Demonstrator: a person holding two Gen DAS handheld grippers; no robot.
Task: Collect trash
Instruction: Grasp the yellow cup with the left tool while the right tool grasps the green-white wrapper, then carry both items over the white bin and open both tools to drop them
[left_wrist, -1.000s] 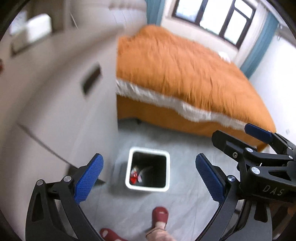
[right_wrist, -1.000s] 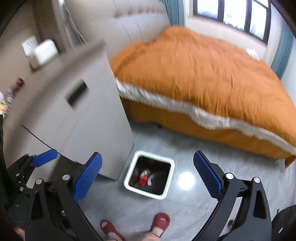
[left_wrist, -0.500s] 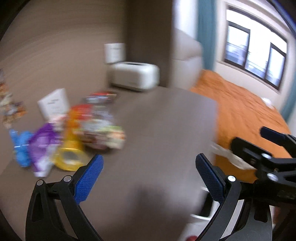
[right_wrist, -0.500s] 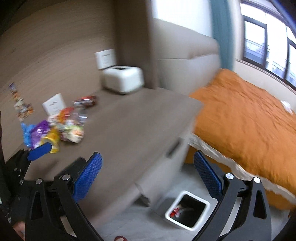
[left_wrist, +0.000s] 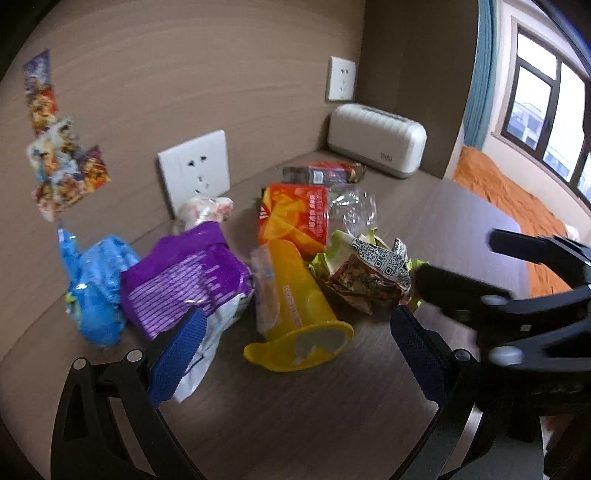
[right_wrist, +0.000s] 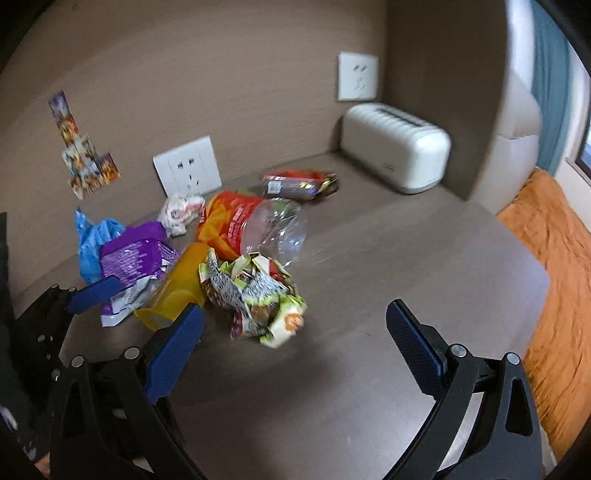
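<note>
A pile of trash lies on the brown tabletop (left_wrist: 295, 406): a yellow plastic cup (left_wrist: 295, 314) on its side, a purple bag (left_wrist: 184, 277), a blue bag (left_wrist: 96, 284), an orange packet (left_wrist: 295, 214), a crumpled green wrapper (left_wrist: 365, 273), clear plastic (left_wrist: 351, 206) and a dark bar wrapper (left_wrist: 325, 173). My left gripper (left_wrist: 295, 354) is open and empty, just short of the cup. My right gripper (right_wrist: 291, 347) is open and empty, near the green wrapper (right_wrist: 255, 295). The cup (right_wrist: 177, 291) also shows in the right wrist view.
A white toaster (left_wrist: 376, 144) stands at the back by the wall. Two wall sockets (left_wrist: 195, 166) and stickers (left_wrist: 59, 147) are on the wall. An orange bed (right_wrist: 554, 277) lies beyond the table's right edge.
Both grippers have swung up from the bin on the floor to the tabletop and moved closer to the trash pile. Both stay open.
</note>
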